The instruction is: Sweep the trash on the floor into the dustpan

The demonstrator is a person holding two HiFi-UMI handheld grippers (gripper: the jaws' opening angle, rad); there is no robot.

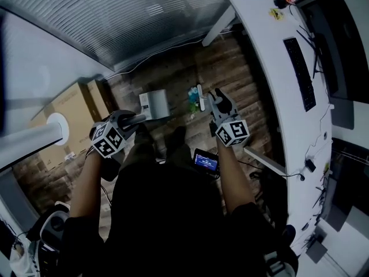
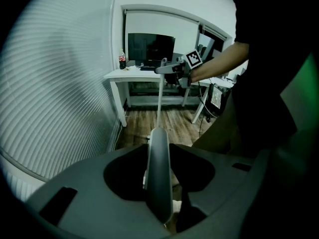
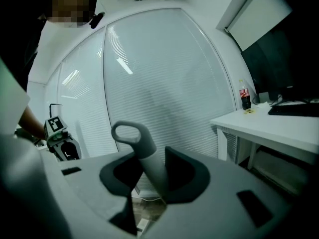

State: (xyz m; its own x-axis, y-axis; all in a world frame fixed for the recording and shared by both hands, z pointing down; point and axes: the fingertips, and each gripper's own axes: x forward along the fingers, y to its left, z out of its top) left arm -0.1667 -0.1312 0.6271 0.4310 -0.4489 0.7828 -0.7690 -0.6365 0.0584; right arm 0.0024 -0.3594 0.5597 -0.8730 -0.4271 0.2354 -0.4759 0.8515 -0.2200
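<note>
Head view: the dustpan [image 1: 155,104] is seen standing on the wooden floor [image 1: 230,68] ahead of the left gripper [image 1: 128,121]. The lower end of the broom [image 1: 200,98] is set down ahead of the right gripper [image 1: 219,101]. A few small green-blue scraps, taken to be the trash [image 1: 192,101], lie just beside the broom on its dustpan side, so they are found between the two tools and nearer to the broom.

In the left gripper view the jaws are closed on the grey dustpan handle [image 2: 158,178], which runs straight out along them. In the right gripper view the jaws are clamped on the grey broom handle [image 3: 149,158] just below its looped end, and the stick is held close to upright.

The coming stroke is judged to depend on that line-up. The trash would have to be pushed across the floor from the broom's side toward the dustpan, leftward in the head view, by the right hand, while the dustpan is kept low by the left. Which way the dustpan's mouth faces cannot be made out.
</note>
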